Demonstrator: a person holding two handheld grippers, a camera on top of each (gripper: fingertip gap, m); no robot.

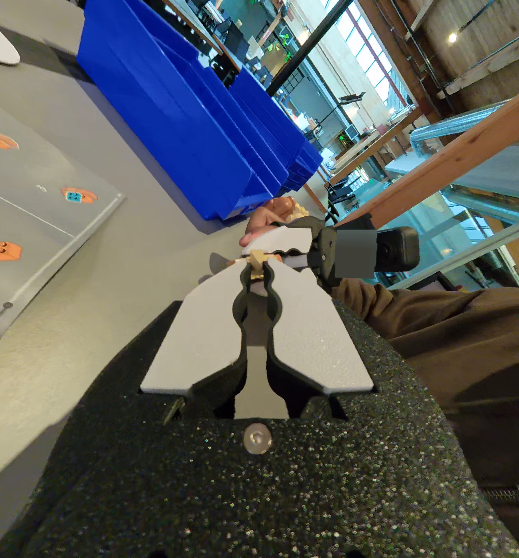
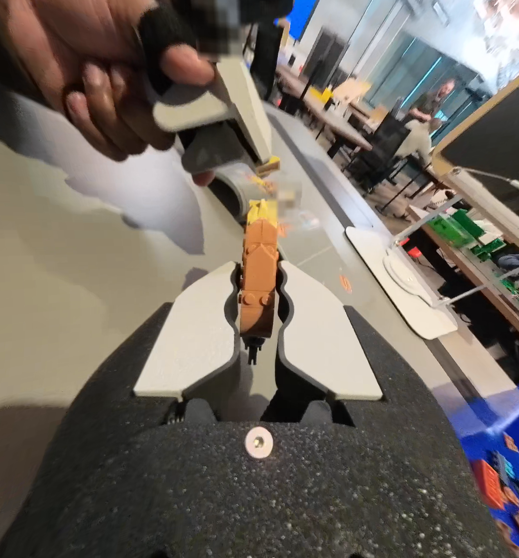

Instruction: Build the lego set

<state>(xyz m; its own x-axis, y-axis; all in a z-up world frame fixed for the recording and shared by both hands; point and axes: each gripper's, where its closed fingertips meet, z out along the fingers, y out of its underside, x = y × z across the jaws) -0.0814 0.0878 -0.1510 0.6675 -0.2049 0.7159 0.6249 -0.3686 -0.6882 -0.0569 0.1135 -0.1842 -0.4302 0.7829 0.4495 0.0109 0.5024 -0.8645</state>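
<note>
My left gripper (image 1: 255, 267) is shut on a small tan lego piece (image 1: 256, 262) held at its fingertips above the grey table. My right gripper (image 2: 258, 268) is shut on a brown lego assembly (image 2: 259, 280) with a yellow end (image 2: 262, 210) pointing forward and a black pin (image 2: 253, 347) at its back. In the left wrist view the right gripper (image 1: 282, 250) lies just beyond my fingertips, coming in from the right. In the right wrist view the left gripper (image 2: 265, 166) hangs ahead and above with the tan piece (image 2: 268, 167), held by a hand (image 2: 101, 90).
Blue bins (image 1: 173, 120) stand on the table beyond the left gripper. An instruction sheet (image 1: 25, 193) with printed brick pictures lies at left. A blue bin with loose bricks (image 2: 505, 471) sits at lower right. A white stand base (image 2: 403, 277) and a tape roll (image 2: 231, 187) are on the table. People are in the background.
</note>
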